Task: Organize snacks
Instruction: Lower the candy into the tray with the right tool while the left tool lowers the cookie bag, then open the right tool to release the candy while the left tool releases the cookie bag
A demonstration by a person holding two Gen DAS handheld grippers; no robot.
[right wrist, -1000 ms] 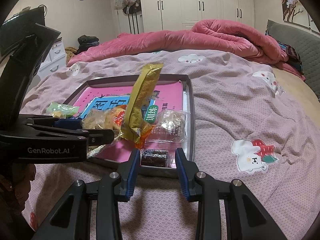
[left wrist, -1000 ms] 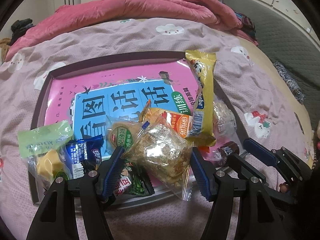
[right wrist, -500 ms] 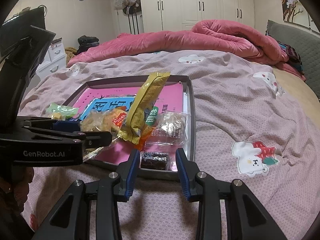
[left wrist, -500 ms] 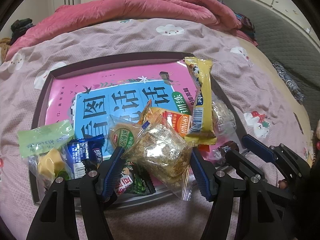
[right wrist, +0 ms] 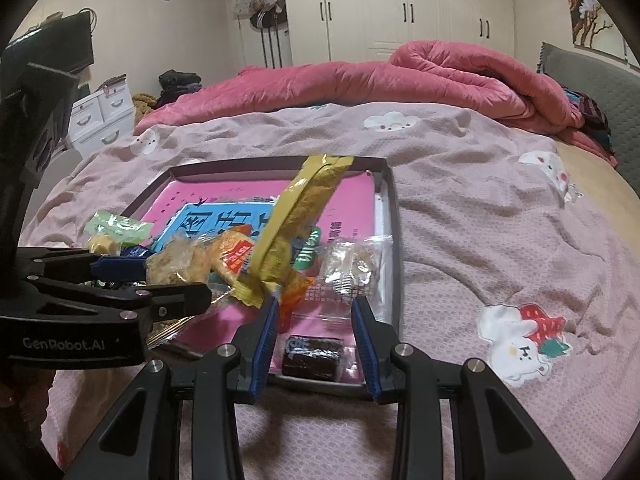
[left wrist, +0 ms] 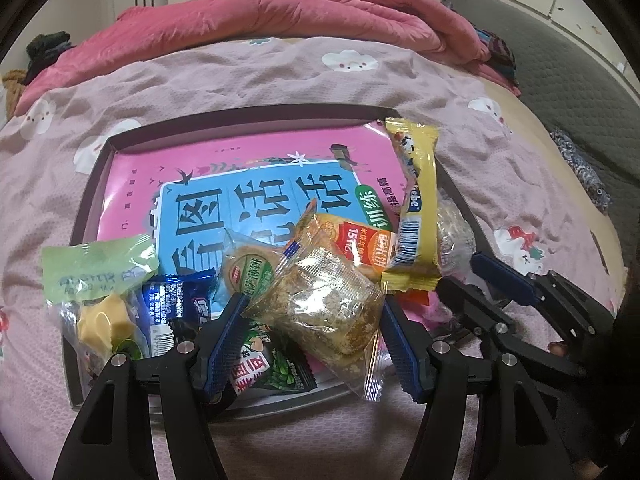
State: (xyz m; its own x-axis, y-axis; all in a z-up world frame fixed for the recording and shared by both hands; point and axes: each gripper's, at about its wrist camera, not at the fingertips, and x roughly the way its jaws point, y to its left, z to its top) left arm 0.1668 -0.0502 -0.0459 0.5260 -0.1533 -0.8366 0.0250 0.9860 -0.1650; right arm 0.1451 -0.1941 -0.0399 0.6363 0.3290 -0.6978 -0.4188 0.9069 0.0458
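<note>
A dark tray [left wrist: 240,114] on the bed holds a pink book [left wrist: 248,156] with snack packets piled at its near end. My left gripper [left wrist: 312,302] is shut on a clear-wrapped brown cake [left wrist: 320,304], its pads against both sides. Around it lie a green packet [left wrist: 96,264], a blue packet [left wrist: 172,296], a round green-labelled biscuit [left wrist: 248,270], an orange packet [left wrist: 356,244] and a long yellow packet [left wrist: 416,208]. My right gripper [right wrist: 314,320] stands open at the tray's near edge [right wrist: 394,240]. A dark wrapped brownie [right wrist: 312,354] lies between its fingers, untouched. The yellow packet [right wrist: 296,224] leans tilted beside it.
A clear packet [right wrist: 352,268] lies by the tray's right wall. A green pea packet [left wrist: 276,372] sits under the cake. A rolled pink duvet [right wrist: 400,80] lies across the far side of the bed. Drawers [right wrist: 104,116] and wardrobes [right wrist: 400,4] stand beyond.
My right gripper has crept forward over the tray's near edge, so the brownie now lies between its fingers. The yellow packet has leaned over further. The left gripper has stayed still.
</note>
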